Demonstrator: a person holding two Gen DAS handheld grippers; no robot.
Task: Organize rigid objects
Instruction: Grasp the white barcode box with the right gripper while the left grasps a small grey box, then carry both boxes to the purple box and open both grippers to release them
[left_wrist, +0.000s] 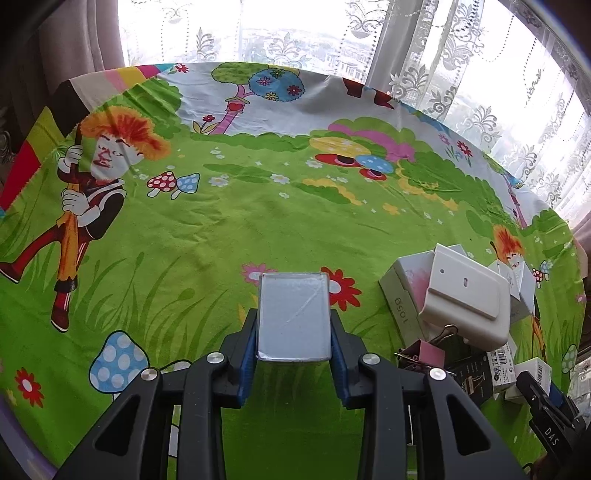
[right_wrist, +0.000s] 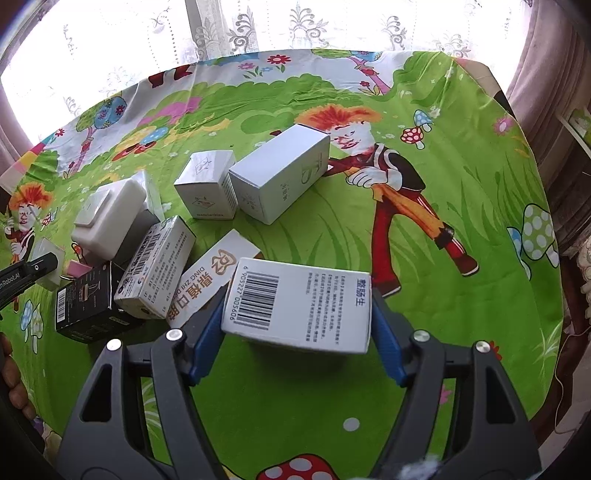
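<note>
My left gripper is shut on a small flat silver-grey box, its blue pads pressed against the two long sides just above the green cartoon tablecloth. My right gripper is shut on a white carton with a barcode and blue lettering, one pad at each end. Left of that carton lies a heap of rigid items: an orange-lettered white box, a barcoded grey-white box, a black box and a white plastic housing.
Two more white boxes stand behind the heap. In the left wrist view the heap sits at the right, with the white housing, a pink binder clip and the right gripper's tip. Lace curtains hang behind the table.
</note>
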